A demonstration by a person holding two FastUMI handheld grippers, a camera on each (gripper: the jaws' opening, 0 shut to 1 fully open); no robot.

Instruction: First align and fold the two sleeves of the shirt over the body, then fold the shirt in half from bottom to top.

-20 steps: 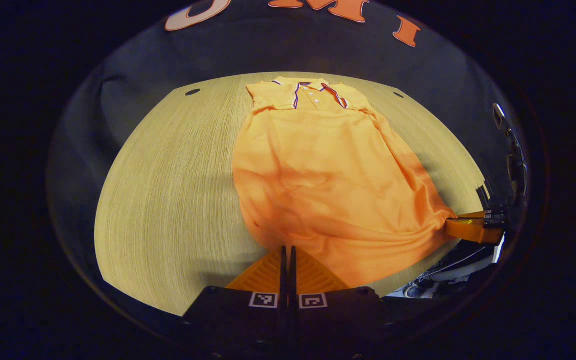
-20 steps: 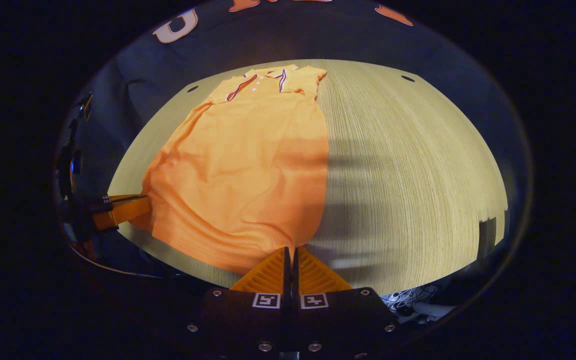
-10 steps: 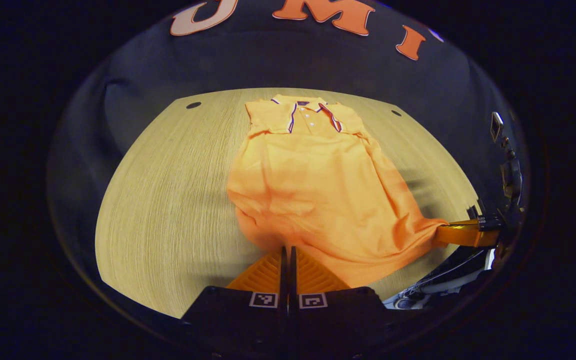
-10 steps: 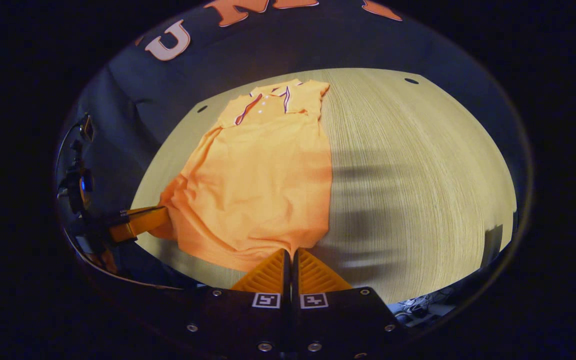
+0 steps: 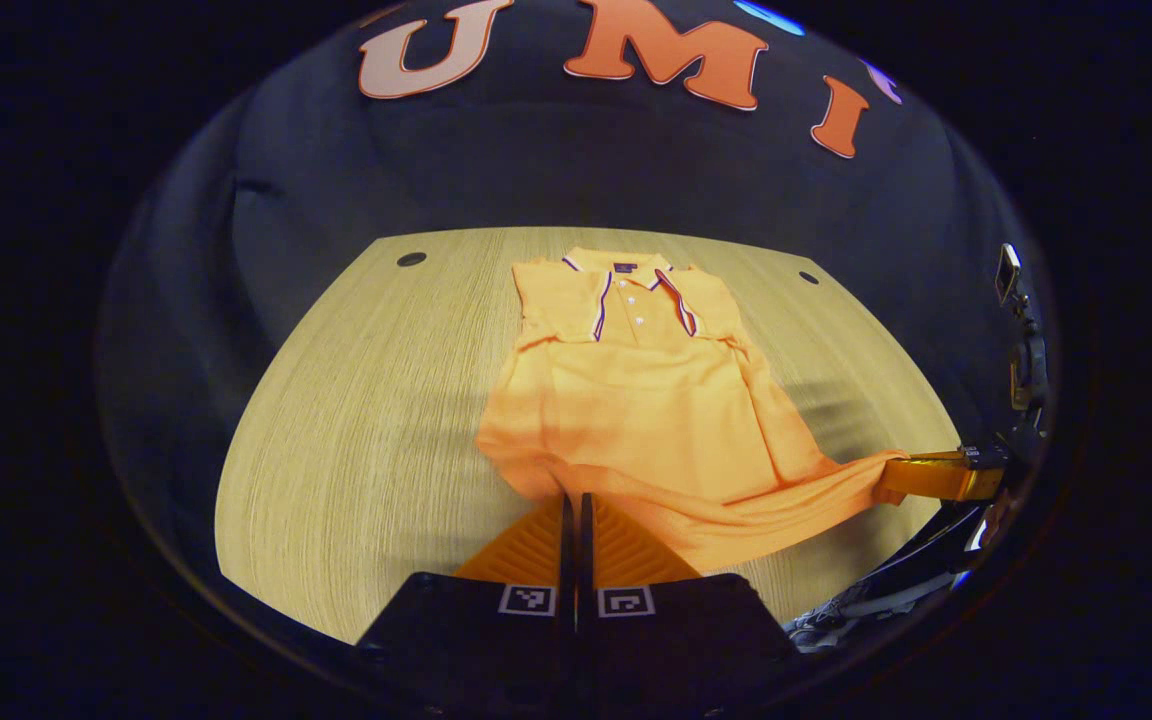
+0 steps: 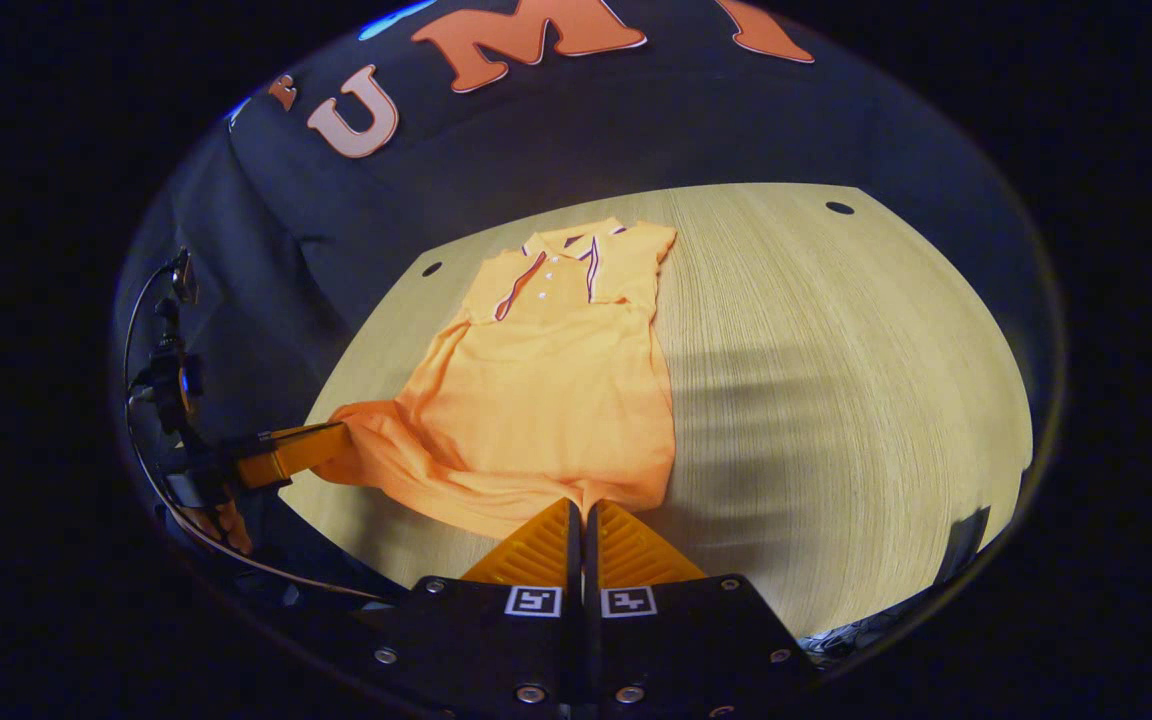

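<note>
A: Where does the shirt (image 5: 636, 400) lie?
B: On the surface (image 5: 356, 420), sleeves already folded over the body.
A: The fingers?
B: Left gripper (image 5: 573, 500) and right gripper (image 6: 581, 505) each pinch a hem corner, lifted; the bottom-to-top fold remains.

- Left gripper view: rides low at the desk's (image 5: 356, 420) near edge, facing 12 o'clock along its jaws toward the booth wall; the right gripper (image 5: 921, 475) sits at 3 o'clock.
- Right gripper view: same near edge, facing 12 o'clock; the left gripper (image 6: 301, 450) sits at 9 o'clock.
- Both share the desk and shirt (image 5: 636, 400).
</note>
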